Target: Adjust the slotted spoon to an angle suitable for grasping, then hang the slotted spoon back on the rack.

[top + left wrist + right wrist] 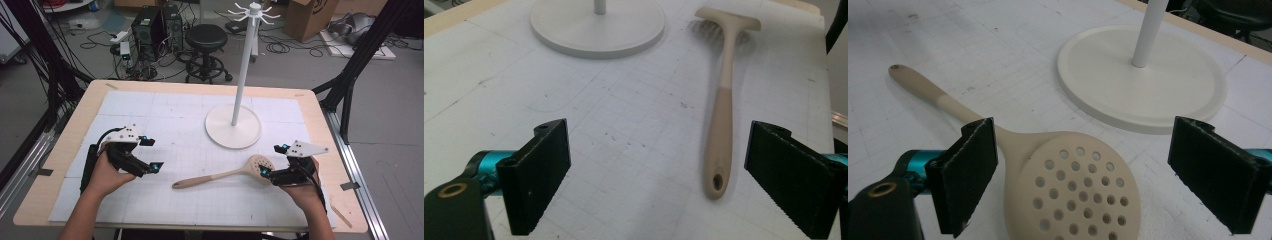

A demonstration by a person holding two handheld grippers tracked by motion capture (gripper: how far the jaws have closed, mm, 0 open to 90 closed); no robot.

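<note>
A beige slotted spoon (220, 176) lies flat on the white gridded mat (175, 125), with its round head toward the right. My left gripper (155, 154) hovers open just left of the handle's end. In the left gripper view the handle (721, 115) runs away from me, and its holed tip lies between the wide jaws, nearer the right one, untouched. My right gripper (270, 160) is open at the spoon's head. In the right gripper view the perforated head (1073, 190) sits between the jaws and the left pad (970, 170) is close to the neck.
A white hook stand rises from a round base (233, 127) behind the spoon, also seen as the base (599, 25) and the base (1143, 85). Beyond the table's far edge are a black stool (206, 37), computer towers (156, 27) and black frame struts (360, 55).
</note>
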